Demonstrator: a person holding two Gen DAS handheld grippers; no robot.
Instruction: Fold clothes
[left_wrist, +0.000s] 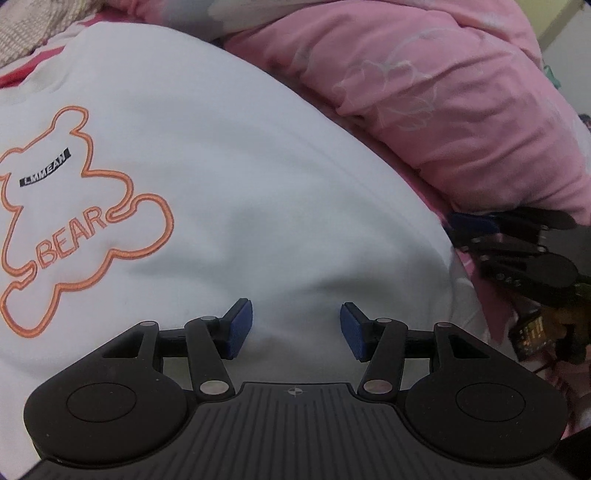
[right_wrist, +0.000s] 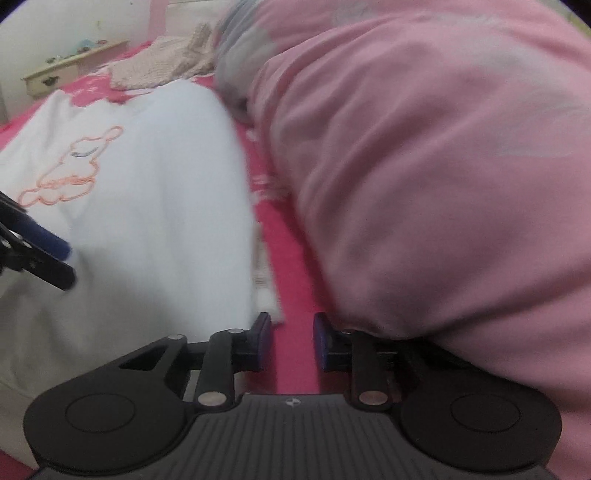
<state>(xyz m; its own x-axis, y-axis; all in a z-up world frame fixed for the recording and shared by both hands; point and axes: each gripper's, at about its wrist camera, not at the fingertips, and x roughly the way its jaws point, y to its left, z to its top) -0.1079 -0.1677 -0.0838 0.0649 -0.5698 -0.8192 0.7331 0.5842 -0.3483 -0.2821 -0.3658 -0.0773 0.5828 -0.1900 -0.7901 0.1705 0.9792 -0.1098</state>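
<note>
Your right wrist view is smeared: the white sweatshirt and its orange bear outline blur. The pink duvet covers the right gripper's far linkage.

right tongs part-open beside white sweatshirt, pink duvet alongside.

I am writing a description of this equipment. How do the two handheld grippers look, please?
Both look alike. The left gripper and the right gripper each have matte black linkage arms with silver pivot pins, two round black discs at the base, a ribbed grey plate with a small crosshair mark, and blue ridged pads on the fingers. No sleeve or hand shows.
</note>
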